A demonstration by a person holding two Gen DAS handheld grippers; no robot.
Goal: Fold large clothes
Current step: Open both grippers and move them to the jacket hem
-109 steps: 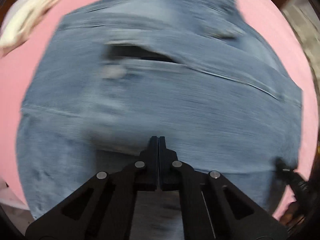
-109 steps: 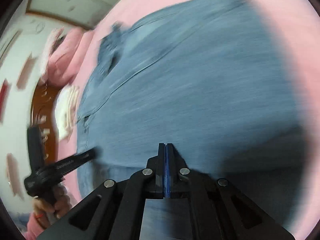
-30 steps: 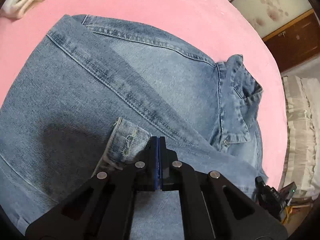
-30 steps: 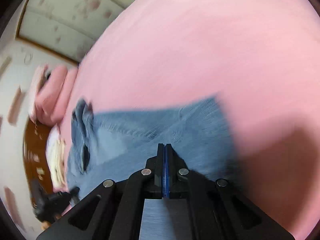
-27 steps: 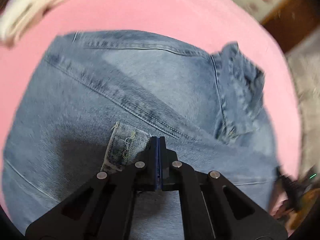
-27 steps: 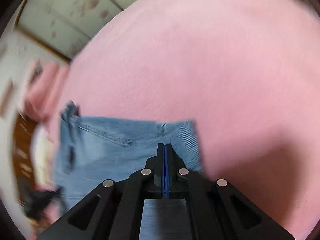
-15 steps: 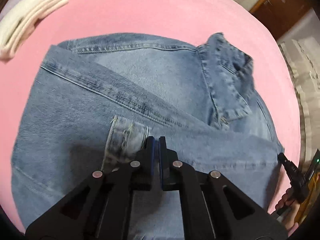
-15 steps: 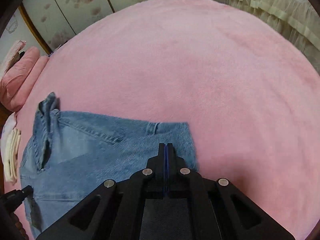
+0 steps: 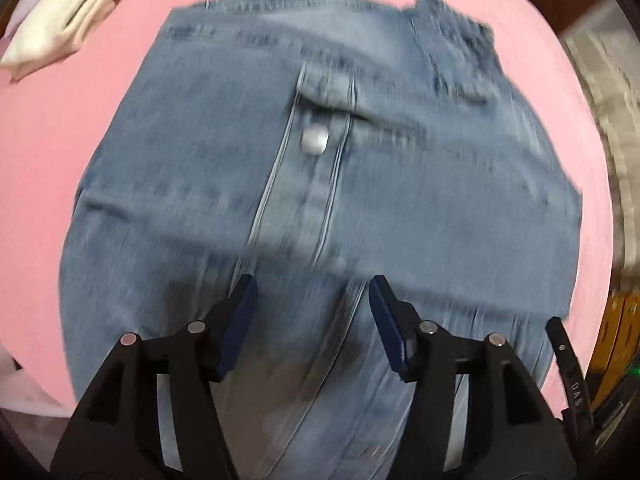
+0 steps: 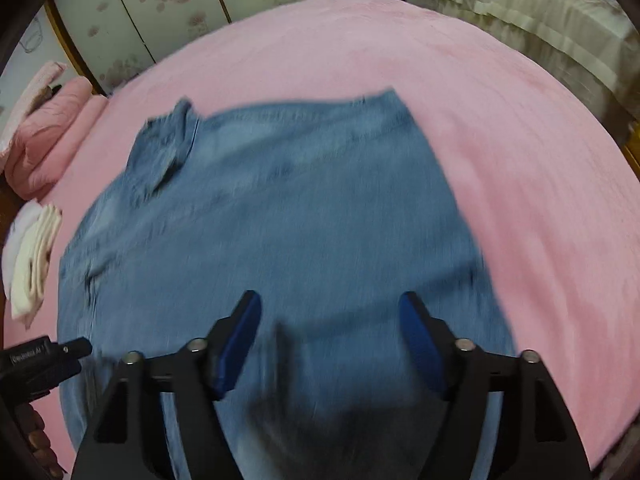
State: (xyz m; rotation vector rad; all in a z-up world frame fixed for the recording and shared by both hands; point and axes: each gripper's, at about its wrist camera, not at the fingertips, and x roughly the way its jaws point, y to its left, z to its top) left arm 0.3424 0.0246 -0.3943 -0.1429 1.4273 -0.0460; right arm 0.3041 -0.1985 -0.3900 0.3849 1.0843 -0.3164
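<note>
A blue denim jacket [image 9: 320, 184] lies partly folded on the pink bed cover [image 9: 100, 92]. A folded-over cuff with a metal button [image 9: 315, 140] lies on top of it, and its collar [image 9: 452, 40] points to the far right. My left gripper [image 9: 311, 292] is open and empty just above the denim. In the right wrist view the jacket [image 10: 280, 220] spreads across the bed, collar [image 10: 164, 152] at the far left. My right gripper [image 10: 330, 308] is open and empty above its near edge. The left gripper's tip [image 10: 44, 354] shows at the lower left.
A folded cream cloth [image 9: 76, 12] lies at the far left of the bed; it also shows in the right wrist view [image 10: 32, 256]. Pink pillows [image 10: 48, 136] sit by the floral wardrobe doors [image 10: 160, 12]. A beige ruffled bedspread [image 10: 540, 12] lies at the right.
Both grippers have opened and let go of the denim. The folded part now lies flat on the jacket. Both grippers have pulled back over it.
</note>
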